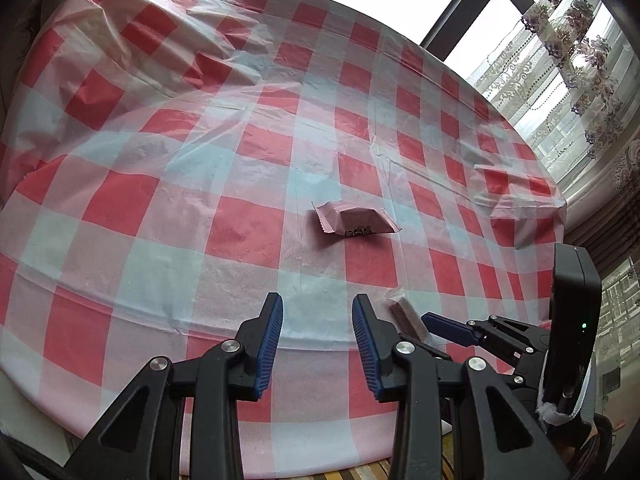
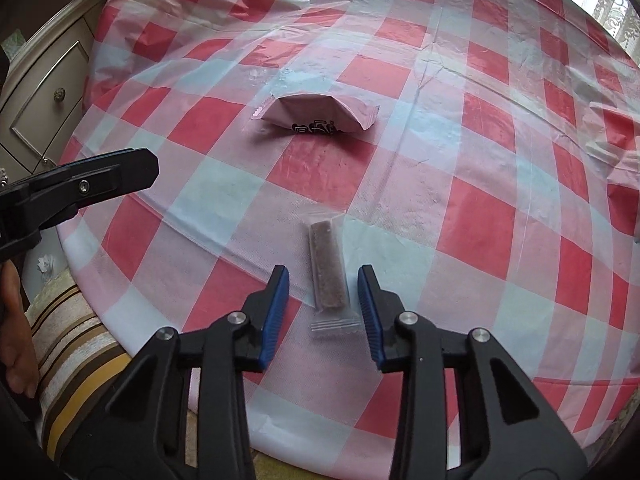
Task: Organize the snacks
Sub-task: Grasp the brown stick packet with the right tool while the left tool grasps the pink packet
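Note:
A pink snack packet (image 1: 355,222) with black print lies on the red-and-white checked tablecloth (image 1: 160,208) near the table's middle; it also shows in the right wrist view (image 2: 316,114). A brown snack bar in a clear wrapper (image 2: 327,270) lies near the table's front edge, between the open fingers of my right gripper (image 2: 323,280), which are not touching it. The bar (image 1: 406,314) is just right of my left gripper (image 1: 318,308), which is open and empty above the cloth. The right gripper's blue fingertip (image 1: 448,328) is beside the bar.
The round table is covered by a wrinkled plastic cloth, bunched at the far left (image 1: 168,52). A white cabinet (image 2: 44,92) stands left of the table. A striped cushion (image 2: 76,344) lies below the front edge. Windows with lace curtains (image 1: 568,64) are at the right.

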`<act>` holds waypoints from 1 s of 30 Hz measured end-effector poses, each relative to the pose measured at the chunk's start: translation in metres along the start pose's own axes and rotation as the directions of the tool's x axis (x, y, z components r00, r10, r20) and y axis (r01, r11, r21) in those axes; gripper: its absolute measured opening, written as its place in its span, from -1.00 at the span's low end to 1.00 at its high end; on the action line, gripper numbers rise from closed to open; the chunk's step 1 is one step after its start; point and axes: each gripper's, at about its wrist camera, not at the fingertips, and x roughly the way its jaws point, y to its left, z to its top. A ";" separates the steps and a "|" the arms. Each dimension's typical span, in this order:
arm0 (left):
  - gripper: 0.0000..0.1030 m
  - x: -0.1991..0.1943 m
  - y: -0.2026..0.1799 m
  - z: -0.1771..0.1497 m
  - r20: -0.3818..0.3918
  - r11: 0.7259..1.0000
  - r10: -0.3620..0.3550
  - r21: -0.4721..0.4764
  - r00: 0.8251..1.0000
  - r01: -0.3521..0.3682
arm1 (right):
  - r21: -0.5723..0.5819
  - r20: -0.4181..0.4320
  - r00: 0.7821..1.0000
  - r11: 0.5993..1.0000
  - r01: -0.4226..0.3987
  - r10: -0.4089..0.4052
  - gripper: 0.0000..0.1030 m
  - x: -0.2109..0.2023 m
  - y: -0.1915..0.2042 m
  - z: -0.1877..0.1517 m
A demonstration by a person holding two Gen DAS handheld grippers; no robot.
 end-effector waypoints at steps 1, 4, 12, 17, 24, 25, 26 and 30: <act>-0.27 0.002 -0.001 0.003 0.001 1.000 0.001 0.005 1.000 -0.001 | -0.002 0.003 1.000 1.000 0.011 -0.011 -0.52 0.000 0.000 0.001; -0.27 0.008 -0.006 0.011 0.001 0.999 0.002 0.032 1.000 -0.002 | 0.013 0.013 1.000 1.000 -0.005 0.005 -0.65 0.000 -0.005 0.001; 0.06 0.043 -0.034 0.048 -0.039 0.970 -0.007 0.243 0.999 0.016 | 0.104 0.029 0.999 0.994 0.021 -0.024 -0.71 -0.005 -0.036 -0.004; 0.11 0.065 -0.049 0.067 -0.067 0.928 -0.016 0.370 0.998 0.039 | 0.172 0.029 0.998 0.984 0.053 -0.059 -0.70 -0.009 -0.067 -0.012; 0.11 0.103 -0.057 0.080 -0.145 0.877 -0.022 0.473 0.989 0.088 | 0.236 0.017 0.994 0.966 0.103 -0.110 -0.70 -0.017 -0.100 -0.026; 0.11 0.106 -0.058 0.078 -0.163 0.867 -0.023 0.487 0.986 0.101 | 0.244 0.016 0.993 0.964 0.109 -0.116 -0.70 -0.018 -0.105 -0.029; 0.11 0.108 -0.059 0.076 -0.179 0.861 -0.033 0.494 0.983 0.119 | 0.254 0.014 0.992 0.960 0.115 -0.122 -0.70 -0.020 -0.110 -0.033; -0.16 0.112 -0.065 0.064 -0.208 0.850 0.002 0.516 0.978 0.108 | 0.280 0.005 0.989 0.950 0.138 -0.145 -0.70 -0.028 -0.124 -0.046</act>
